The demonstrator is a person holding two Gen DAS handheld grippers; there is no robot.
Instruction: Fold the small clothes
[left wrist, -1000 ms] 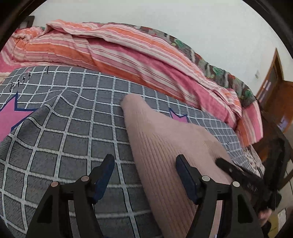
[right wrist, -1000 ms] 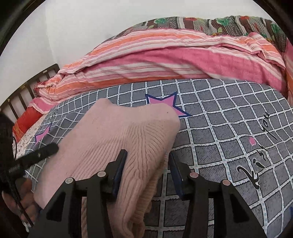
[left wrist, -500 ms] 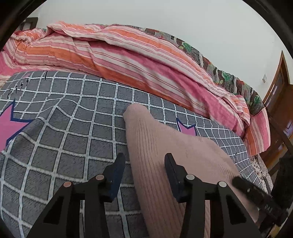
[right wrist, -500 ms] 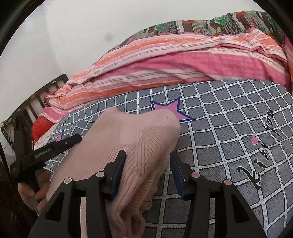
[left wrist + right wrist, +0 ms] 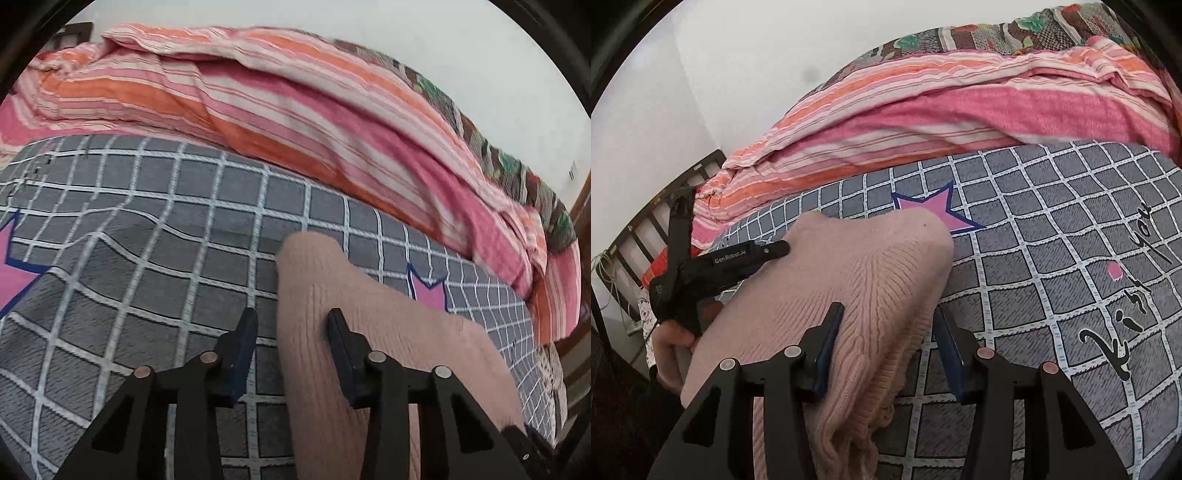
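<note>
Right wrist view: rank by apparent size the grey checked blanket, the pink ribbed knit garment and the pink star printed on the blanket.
1. Grey checked blanket, largest.
2. Pink ribbed knit garment, though nearness to the camera inflates it.
3. Pink star, smallest, partly covered by the garment.

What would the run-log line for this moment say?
left hand-held gripper: closing over pink knit sweater edge, not pinched | right hand-held gripper: straddles sweater's bunched edge | surface: grey checked blanket

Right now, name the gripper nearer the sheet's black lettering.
Right. Right gripper grips the sweater beside the lettering; left gripper, jaws just closing over the sweater's other edge, lies across it.
</note>
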